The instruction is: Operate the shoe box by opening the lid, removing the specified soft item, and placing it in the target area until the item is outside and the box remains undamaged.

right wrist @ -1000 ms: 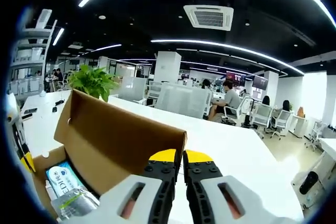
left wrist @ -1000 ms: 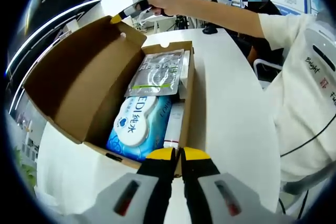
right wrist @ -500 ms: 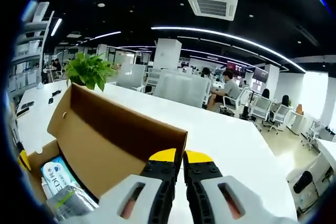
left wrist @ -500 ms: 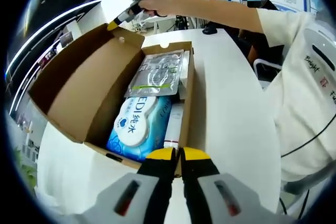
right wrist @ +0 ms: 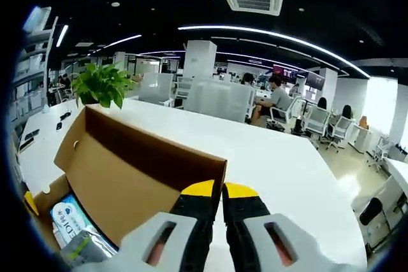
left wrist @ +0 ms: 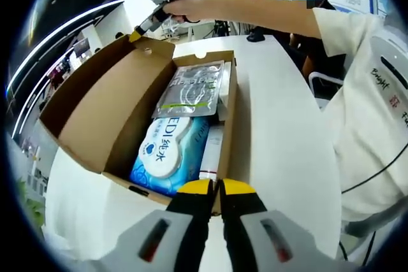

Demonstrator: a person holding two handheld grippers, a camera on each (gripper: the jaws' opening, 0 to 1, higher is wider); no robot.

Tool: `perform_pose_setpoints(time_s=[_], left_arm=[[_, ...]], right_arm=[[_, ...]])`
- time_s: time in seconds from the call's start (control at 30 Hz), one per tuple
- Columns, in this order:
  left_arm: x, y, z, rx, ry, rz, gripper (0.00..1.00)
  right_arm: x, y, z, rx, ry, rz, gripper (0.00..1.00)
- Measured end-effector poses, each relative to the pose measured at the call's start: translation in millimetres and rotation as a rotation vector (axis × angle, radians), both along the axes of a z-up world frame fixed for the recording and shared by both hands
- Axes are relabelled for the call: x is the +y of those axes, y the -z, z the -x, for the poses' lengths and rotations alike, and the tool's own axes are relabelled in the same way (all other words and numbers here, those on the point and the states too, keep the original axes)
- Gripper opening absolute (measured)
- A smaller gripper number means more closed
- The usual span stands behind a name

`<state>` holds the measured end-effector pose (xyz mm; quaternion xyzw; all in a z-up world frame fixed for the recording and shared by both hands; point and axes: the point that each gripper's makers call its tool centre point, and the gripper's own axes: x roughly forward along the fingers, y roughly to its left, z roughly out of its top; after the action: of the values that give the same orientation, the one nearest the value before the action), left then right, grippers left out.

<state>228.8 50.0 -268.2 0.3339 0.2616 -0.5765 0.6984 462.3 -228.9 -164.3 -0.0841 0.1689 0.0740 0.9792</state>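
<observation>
The lid-opening step looks nearly done: the right gripper (left wrist: 136, 32), jaws together on the brown cardboard shoe-box lid (left wrist: 102, 103), tips it back; the left gripper (left wrist: 213, 187), jaws together, rests at the open brown cardboard box's near wall (left wrist: 152, 193); next, one must open over the blue-and-white soft wipes pack (left wrist: 167, 154) inside.

In the right gripper view the raised lid (right wrist: 134, 176) hides most of the shoe box (right wrist: 39, 200) interior, and the blue wipes pack (right wrist: 69, 218) runs off the lower edge. In the left gripper view the silver pouch (left wrist: 191, 88) covers the wipes pack's far end, the left gripper (left wrist: 214, 187) blocks the near wall, and the pouch's print is too small to read
</observation>
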Motion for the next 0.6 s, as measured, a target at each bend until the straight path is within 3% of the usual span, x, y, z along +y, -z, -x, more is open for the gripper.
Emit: perform_pose_setpoints(time_s=[0.3, 0.6], left_arm=[[-0.1, 0.2, 0.1, -0.004, -0.003, -0.002, 0.04], [-0.1, 0.2, 0.0, -0.003, -0.003, -0.001, 0.05]], right_arm=[[0.5, 5.2, -5.1, 0.031, 0.004, -0.003, 0.02], [0.3, 7.4, -6.9, 0.033, 0.01, -0.077, 0.02]])
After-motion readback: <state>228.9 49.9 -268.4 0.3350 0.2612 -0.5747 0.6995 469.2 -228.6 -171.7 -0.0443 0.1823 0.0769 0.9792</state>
